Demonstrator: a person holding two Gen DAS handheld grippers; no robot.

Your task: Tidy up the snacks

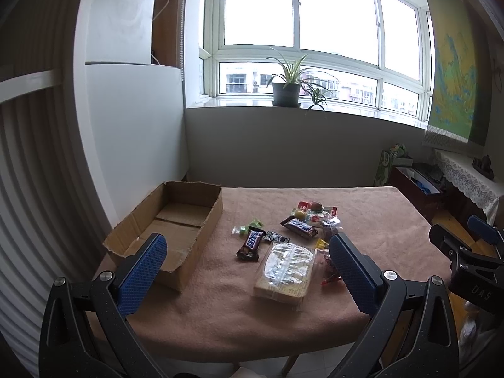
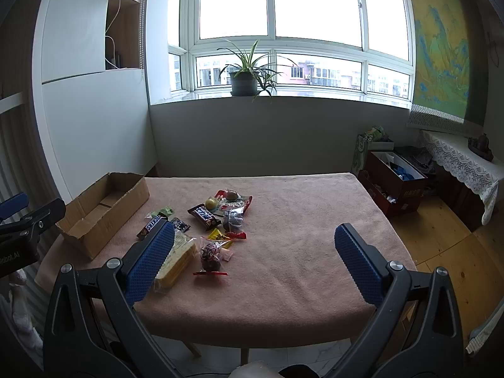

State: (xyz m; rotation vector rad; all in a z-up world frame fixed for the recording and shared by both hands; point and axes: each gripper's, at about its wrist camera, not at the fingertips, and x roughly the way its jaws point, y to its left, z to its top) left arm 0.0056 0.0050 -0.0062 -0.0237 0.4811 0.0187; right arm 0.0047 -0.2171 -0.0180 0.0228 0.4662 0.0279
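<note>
Here, near to far:
My left gripper [image 1: 247, 271]: fingers spread wide, empty, above the near table edge.
My right gripper [image 2: 253, 261]: likewise agape, empty.
Snacks [image 1: 283, 242]: scattered mid-table on pink cloth [image 2: 299, 220].
Cardboard box [image 1: 167, 226]: left of them, empty.

A potted spider plant [image 2: 244, 72] stands on the windowsill [image 2: 283, 96]. A landscape scroll [image 2: 441, 53] hangs right, above a lace-draped shelf [image 2: 463, 163] and open red boxes [image 2: 393, 186].

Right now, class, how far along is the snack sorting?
Nothing looks done: the cardboard box is empty. Nothing is in hand: the left gripper and right gripper are both open, above the table's near edge. Every snack remains, including the Snickers bar and clear-wrapped cake.
</note>
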